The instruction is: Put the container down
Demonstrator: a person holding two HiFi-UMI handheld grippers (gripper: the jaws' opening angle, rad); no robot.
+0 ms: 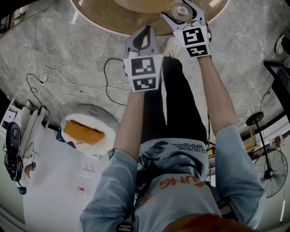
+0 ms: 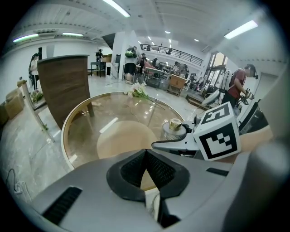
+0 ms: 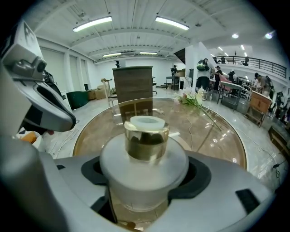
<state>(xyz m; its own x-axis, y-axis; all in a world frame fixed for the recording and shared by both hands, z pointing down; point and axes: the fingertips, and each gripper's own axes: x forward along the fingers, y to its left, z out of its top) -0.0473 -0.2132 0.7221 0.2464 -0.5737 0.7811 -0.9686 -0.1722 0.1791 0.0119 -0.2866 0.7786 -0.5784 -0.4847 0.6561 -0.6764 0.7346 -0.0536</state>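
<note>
1. Container [image 3: 144, 156]: a frosted round-bodied jar with a gold cap, standing upright between the jaws of the right gripper [image 1: 183, 13]. The jaws are clamping its body from both sides.
2. Location: the jar is hanging over the near part of the round glass table [image 1: 97, 16], inside the rim. No view is showing whether its base is touching the glass.
3. Left gripper [image 2: 146, 158]: the jaws are pressing together on nothing. It is hovering just beside the right gripper, at the table's edge.
4. Step in hand: this is looking like the lowering stage, with the release not yet made.
5. Next move: likely calling for the base to be settling flat on the glass, well clear of the rim. The jaws would then be parting evenly, so the jar is not tipping.
</note>
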